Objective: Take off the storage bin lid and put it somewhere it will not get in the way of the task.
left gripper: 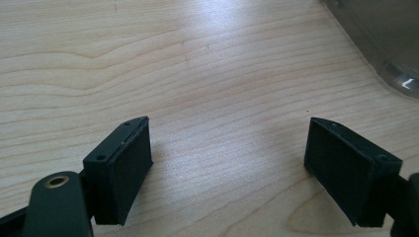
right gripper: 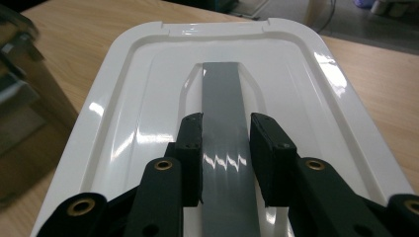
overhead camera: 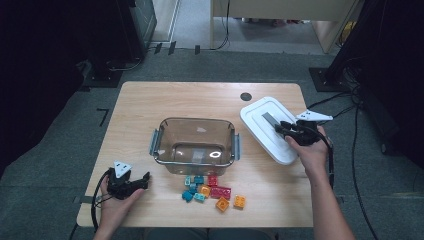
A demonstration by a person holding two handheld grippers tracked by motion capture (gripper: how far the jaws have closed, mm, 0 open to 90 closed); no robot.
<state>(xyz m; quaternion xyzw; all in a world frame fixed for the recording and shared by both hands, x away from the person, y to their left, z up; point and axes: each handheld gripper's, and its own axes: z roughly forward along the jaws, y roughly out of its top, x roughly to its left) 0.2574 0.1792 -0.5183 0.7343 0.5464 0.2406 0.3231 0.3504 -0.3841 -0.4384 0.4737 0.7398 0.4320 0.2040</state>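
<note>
Black pads of my right gripper [right gripper: 226, 158] sit nearest the lens, narrowly parted, straddling the raised grey strip handle [right gripper: 223, 113] of the white plastic lid [right gripper: 138, 94]. I cannot tell whether the pads press on the strip or just flank it. From above, the right gripper [overhead camera: 283, 128] rests over the lid [overhead camera: 260, 117], which lies flat on the light wooden table [overhead camera: 150, 100], right of the clear rectangular plastic container [overhead camera: 195, 142] and just apart from it.

My left gripper [left gripper: 227, 168] has its jaws spread wide with bare tabletop between them; a corner of the clear container [left gripper: 385, 44] shows at upper right. From above, the left gripper [overhead camera: 142, 180] sits low at the near left of the table, near the container's front left corner.

Scattered small toy bricks [overhead camera: 212, 192] in teal, red and orange lie in front of the container, between the two hands, well apart from the lid.
</note>
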